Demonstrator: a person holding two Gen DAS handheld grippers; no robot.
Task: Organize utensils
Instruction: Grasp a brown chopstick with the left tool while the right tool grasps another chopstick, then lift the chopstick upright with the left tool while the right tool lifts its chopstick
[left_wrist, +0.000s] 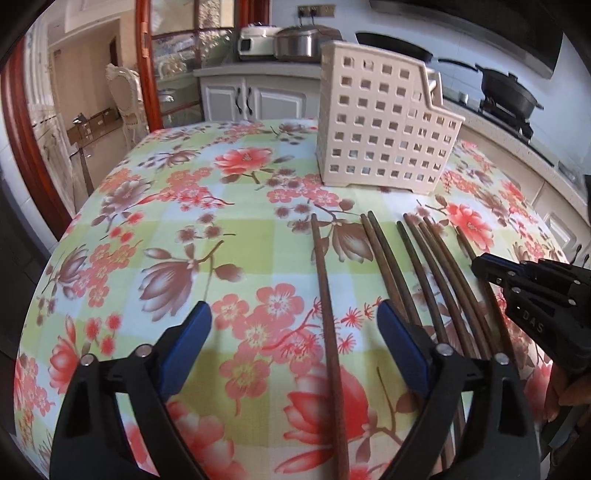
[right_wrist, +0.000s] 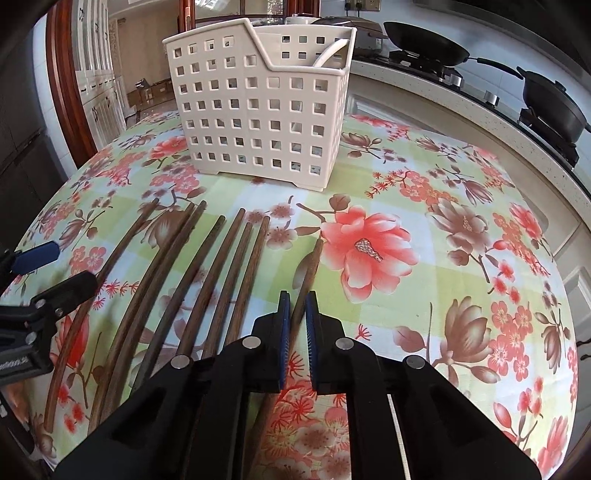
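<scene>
Several brown wooden chopsticks (right_wrist: 218, 280) lie side by side on the flowered tablecloth (right_wrist: 424, 295), pointing at a cream perforated utensil holder (right_wrist: 258, 118). A white spoon handle (right_wrist: 332, 50) stands in the holder. My right gripper (right_wrist: 295, 308) is shut on the rightmost chopstick (right_wrist: 308, 273), low at the table. My left gripper (left_wrist: 295, 317) is open, with the leftmost chopstick (left_wrist: 325, 288) lying between its fingers. The holder (left_wrist: 384, 122) stands beyond it. The right gripper also shows in the left wrist view (left_wrist: 484, 271), over the rightmost chopsticks.
The round table's edge curves away on both sides. A kitchen counter (right_wrist: 461, 107) with a stove and black pans (right_wrist: 554, 103) runs behind at the right. A rice cooker (left_wrist: 258, 40) and cabinets stand at the back. A doorway with a chair (left_wrist: 125, 99) is at the left.
</scene>
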